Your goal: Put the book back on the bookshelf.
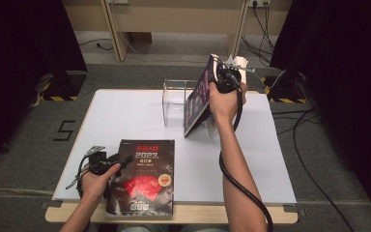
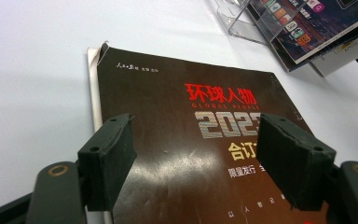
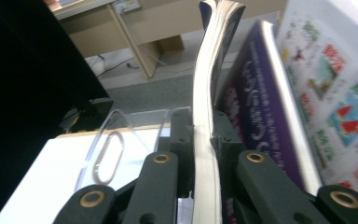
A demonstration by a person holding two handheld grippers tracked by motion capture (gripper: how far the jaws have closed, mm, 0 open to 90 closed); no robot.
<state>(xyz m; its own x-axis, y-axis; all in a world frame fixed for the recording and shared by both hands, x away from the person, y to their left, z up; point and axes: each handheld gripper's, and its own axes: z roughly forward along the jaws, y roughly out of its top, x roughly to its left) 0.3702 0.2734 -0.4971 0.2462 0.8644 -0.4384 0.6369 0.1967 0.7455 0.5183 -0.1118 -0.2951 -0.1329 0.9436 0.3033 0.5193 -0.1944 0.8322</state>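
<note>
A dark magazine (image 1: 145, 179) with red characters and "2023" on its cover (image 2: 177, 107) lies flat at the table's near edge. My left gripper (image 1: 117, 162) rests at its left side, jaws open (image 2: 196, 158) over the cover with nothing pressed between them. Farther back, my right gripper (image 1: 221, 73) is shut on the edge of a purple-covered magazine (image 1: 197, 99), holding it steeply tilted on the table. In the right gripper view the jaws (image 3: 204, 126) pinch its white page edge (image 3: 206, 93). A second magazine (image 3: 261, 107) with a purple cover stands close beside it.
A clear acrylic stand (image 1: 176, 101) sits at the back middle of the white table (image 1: 125, 121), just left of the tilted magazine. Its clear wall (image 3: 114, 140) shows beside my right jaws. Cables and wooden table legs lie on the floor beyond.
</note>
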